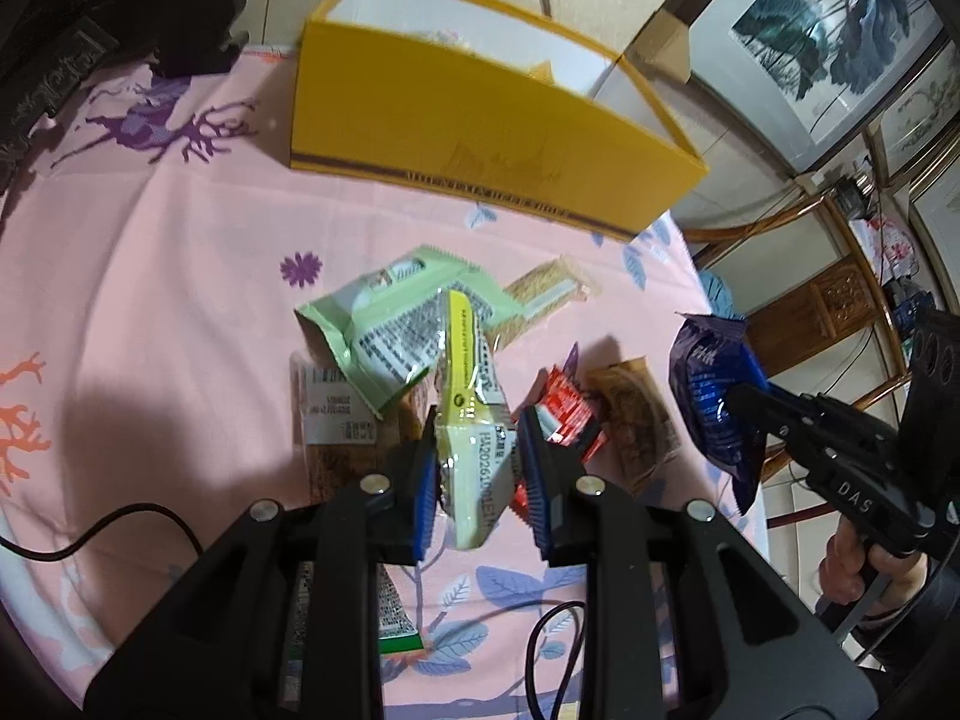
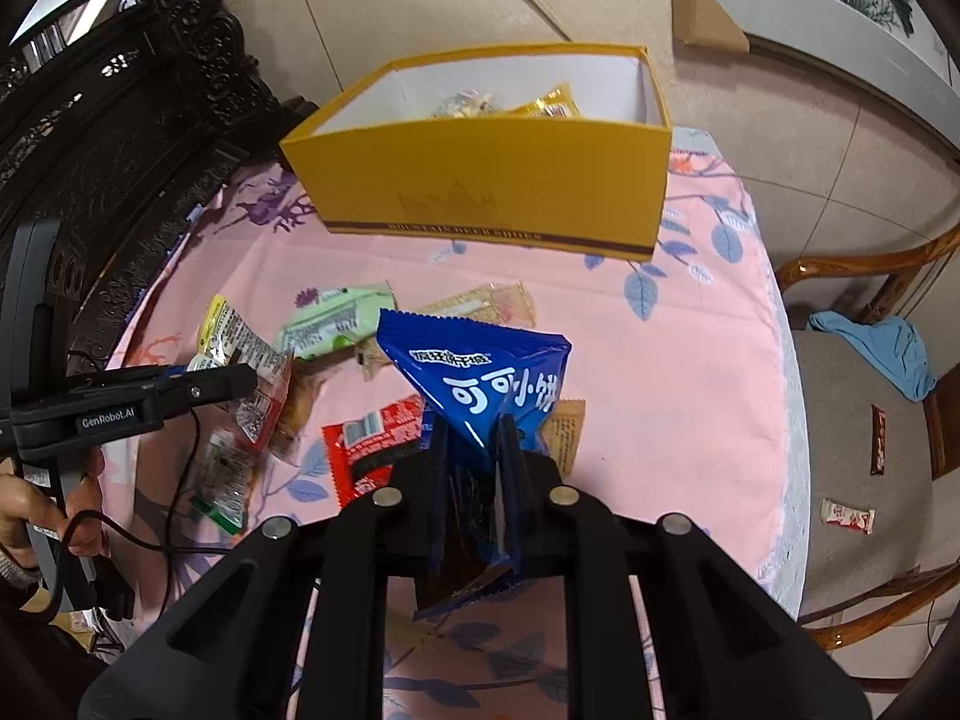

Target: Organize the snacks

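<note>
The left gripper [image 1: 477,468] is clamped on a yellow-and-white snack packet [image 1: 471,414], its blue pads pressing the packet's lower half from both sides, with the wrapper's printed end sticking up past the fingertips. The right gripper [image 2: 474,468] is closed tight on a blue biscuit bag [image 2: 480,378] — the bag's narrow end is pinched between the fingers and its wide top fans out above them. Both packets hang clear of the pink tablecloth [image 2: 690,390].

Under and around the left gripper lies the loose pile: a pale green packet [image 1: 384,324], a tan wafer bar [image 1: 546,294] behind it, a red sachet [image 1: 564,414] just right of the fingers, and a brown packet [image 1: 636,420] beside that. A green-edged clear packet [image 2: 219,486] sits near the table's front edge, close to a black cable [image 2: 180,540].

Well beyond the pile stands the open yellow box [image 2: 480,192] at the far side of the table, with a couple of wrapped snacks already inside [image 2: 540,105]. To the right, a wooden chair [image 2: 864,276] holds a blue cloth [image 2: 876,342] and two small packets.
</note>
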A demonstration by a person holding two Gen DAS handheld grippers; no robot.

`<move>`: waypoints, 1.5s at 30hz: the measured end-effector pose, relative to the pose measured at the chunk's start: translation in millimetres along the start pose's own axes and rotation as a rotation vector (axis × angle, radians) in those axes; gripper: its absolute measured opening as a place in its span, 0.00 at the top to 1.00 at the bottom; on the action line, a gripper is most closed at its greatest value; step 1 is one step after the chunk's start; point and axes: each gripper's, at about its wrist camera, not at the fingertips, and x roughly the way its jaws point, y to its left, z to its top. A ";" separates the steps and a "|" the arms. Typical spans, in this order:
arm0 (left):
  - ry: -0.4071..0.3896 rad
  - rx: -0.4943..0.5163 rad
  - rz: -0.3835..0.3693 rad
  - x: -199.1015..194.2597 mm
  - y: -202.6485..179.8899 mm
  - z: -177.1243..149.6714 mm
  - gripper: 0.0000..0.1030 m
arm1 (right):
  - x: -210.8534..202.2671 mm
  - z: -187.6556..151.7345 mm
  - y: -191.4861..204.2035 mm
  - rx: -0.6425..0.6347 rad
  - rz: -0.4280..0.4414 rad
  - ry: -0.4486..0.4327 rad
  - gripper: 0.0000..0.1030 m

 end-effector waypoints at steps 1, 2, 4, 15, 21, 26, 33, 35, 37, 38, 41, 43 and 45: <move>-0.014 -0.001 -0.003 -5.7 -0.5 1.8 0.76 | -2.2 1.2 1.0 -0.001 0.003 -0.006 0.85; -0.023 -0.001 -0.007 -10.0 -0.4 3.4 0.76 | -4.9 2.8 1.9 -0.003 0.005 -0.015 0.85; -0.047 -0.001 -0.012 -20.0 -1.5 8.1 0.76 | -10.2 6.0 3.7 -0.005 0.009 -0.029 0.85; -0.200 0.072 -0.016 -67.2 -20.3 57.4 0.76 | -49.5 52.0 12.8 -0.066 0.004 -0.191 0.85; -0.307 0.145 -0.022 -86.6 -42.6 108.5 0.76 | -60.4 95.9 10.5 -0.117 -0.020 -0.300 0.85; -0.386 0.181 -0.026 -93.9 -55.3 150.1 0.76 | -61.7 133.5 4.2 -0.141 -0.038 -0.380 0.86; -0.426 0.176 -0.029 -85.0 -50.9 191.9 0.76 | -49.8 174.2 1.9 -0.188 -0.038 -0.444 1.00; -0.407 0.167 -0.014 -78.4 -43.4 184.8 0.76 | -47.7 172.2 2.4 -0.192 -0.026 -0.439 1.00; -0.380 0.148 -0.002 -68.3 -33.5 171.8 0.76 | -42.3 161.5 2.2 -0.177 -0.008 -0.413 1.00; -0.366 0.131 -0.003 -64.3 -28.8 165.1 0.76 | -40.4 156.4 3.2 -0.171 -0.003 -0.402 1.00; -0.322 0.088 -0.003 -53.1 -15.1 146.4 0.76 | -28.3 132.8 6.5 -0.151 0.009 -0.338 1.00; -0.287 0.078 0.000 -42.7 -7.3 136.6 0.76 | -17.2 116.8 7.0 -0.124 0.023 -0.286 1.00; -0.246 0.070 0.012 -28.4 1.3 129.9 0.67 | 2.0 102.5 3.3 -0.061 0.057 -0.192 0.49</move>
